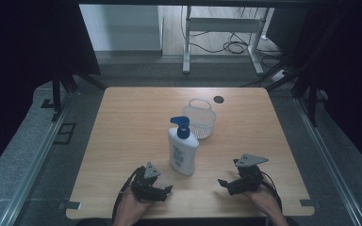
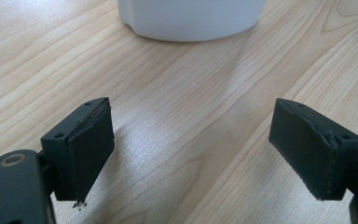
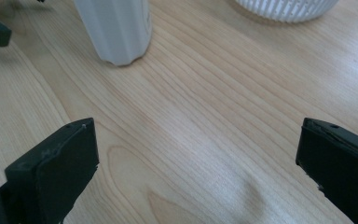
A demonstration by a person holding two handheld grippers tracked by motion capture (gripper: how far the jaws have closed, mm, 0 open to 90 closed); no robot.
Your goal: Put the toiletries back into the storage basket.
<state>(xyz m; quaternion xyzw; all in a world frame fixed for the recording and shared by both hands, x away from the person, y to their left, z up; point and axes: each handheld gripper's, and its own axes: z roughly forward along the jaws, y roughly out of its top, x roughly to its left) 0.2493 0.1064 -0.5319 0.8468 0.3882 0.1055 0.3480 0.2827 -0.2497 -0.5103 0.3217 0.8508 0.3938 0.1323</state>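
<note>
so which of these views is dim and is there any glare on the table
High view is dim, its edges nearly black, though the bottle and basket read clearly. Left gripper view is bright, with a pale sheen on the table between the open jaws, and the bottle base looks soft. Right gripper view shows a fainter sheen on the wood.

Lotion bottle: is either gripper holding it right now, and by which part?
Nothing is held. The lotion bottle stands free on the table. The left gripper and right gripper both have open jaws with bare wood between them.
</note>
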